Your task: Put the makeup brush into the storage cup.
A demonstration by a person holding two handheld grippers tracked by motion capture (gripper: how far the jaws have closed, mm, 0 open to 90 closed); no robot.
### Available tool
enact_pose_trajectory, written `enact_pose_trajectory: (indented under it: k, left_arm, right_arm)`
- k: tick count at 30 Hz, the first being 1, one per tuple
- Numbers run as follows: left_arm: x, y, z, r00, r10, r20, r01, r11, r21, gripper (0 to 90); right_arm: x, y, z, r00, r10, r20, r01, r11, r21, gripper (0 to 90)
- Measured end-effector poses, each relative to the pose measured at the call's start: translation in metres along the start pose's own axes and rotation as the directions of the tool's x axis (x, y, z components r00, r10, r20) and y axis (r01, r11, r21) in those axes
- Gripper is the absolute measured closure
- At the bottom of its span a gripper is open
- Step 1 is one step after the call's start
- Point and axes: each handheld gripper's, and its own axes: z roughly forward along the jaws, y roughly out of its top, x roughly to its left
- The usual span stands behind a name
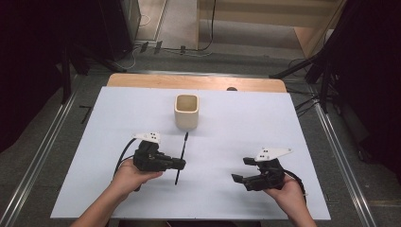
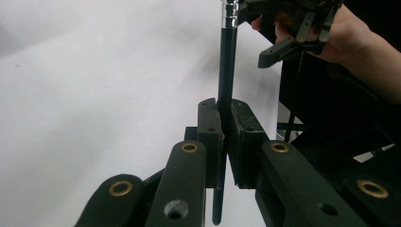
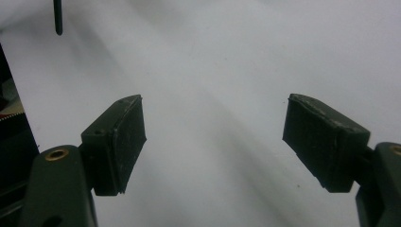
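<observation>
Left tongs (image 2: 227, 142) clench a slim black pen (image 2: 226, 71) with a chrome band; right tongs (image 3: 213, 137) gape, released, above the smooth white surface (image 1: 236, 123).

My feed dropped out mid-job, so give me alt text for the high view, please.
The left gripper is shut on a thin black pen above a white table. The right gripper hovers open and empty at the right. A cream square cup stands upright farther back.

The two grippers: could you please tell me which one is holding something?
The left gripper, shut on the black pen; the right gripper is open and empty.
</observation>
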Motion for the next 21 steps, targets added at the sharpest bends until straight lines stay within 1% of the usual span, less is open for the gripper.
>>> enact_pose_trajectory:
  k: [3, 5, 7, 9, 12, 14, 17, 21]
  left_arm:
    - [0.0, 0.004, 0.001, 1.0, 0.007, -0.002, -0.007, 1.0, 0.005, 84.8]
    - [0.001, 0.006, 0.001, 0.9999, 0.016, -0.002, -0.016, 0.9999, 0.007, 84.7]
    - [0.001, 0.007, 0.001, 0.9999, 0.016, -0.005, -0.016, 0.9999, 0.007, 84.8]
    - [0.003, 0.008, 0.0, 0.9998, 0.02, -0.009, -0.02, 0.9998, 0.01, 84.7]
    - [0.008, 0.01, -0.002, 0.9997, 0.016, -0.016, -0.016, 0.9999, -0.002, 84.7]
    - [0.012, 0.012, -0.002, 0.9999, 0.001, -0.014, -0.001, 0.9999, -0.014, 84.7]
    - [0.017, 0.016, -0.001, 0.9995, 0.007, -0.03, -0.007, 1.0, 0.003, 84.8]
    - [0.021, 0.024, -0.004, 0.9997, 0.005, -0.025, -0.005, 0.9999, -0.016, 84.8]
  right_arm:
    - [0.0, -0.001, 0.0, 1.0, -0.001, -0.002, 0.001, 1.0, 0.008, 23.0]
    - [-0.001, -0.001, 0.0, 1.0, -0.002, -0.003, 0.002, 1.0, 0.003, 23.0]
    - [-0.001, -0.001, 0.001, 1.0, 0.001, -0.004, -0.001, 1.0, 0.005, 22.9]
    - [-0.001, -0.001, 0.002, 1.0, -0.009, -0.004, 0.009, 0.9999, 0.008, 23.0]
    - [-0.001, -0.001, 0.002, 1.0, -0.008, -0.005, 0.008, 0.9999, 0.015, 22.9]
    - [-0.001, -0.001, 0.002, 1.0, -0.008, -0.002, 0.008, 0.9999, 0.015, 23.0]
    - [-0.001, 0.0, 0.003, 0.9999, -0.012, -0.006, 0.012, 0.9999, 0.01, 22.9]
    - [0.001, -0.001, 0.003, 0.9999, -0.014, -0.006, 0.015, 0.9997, 0.019, 22.9]
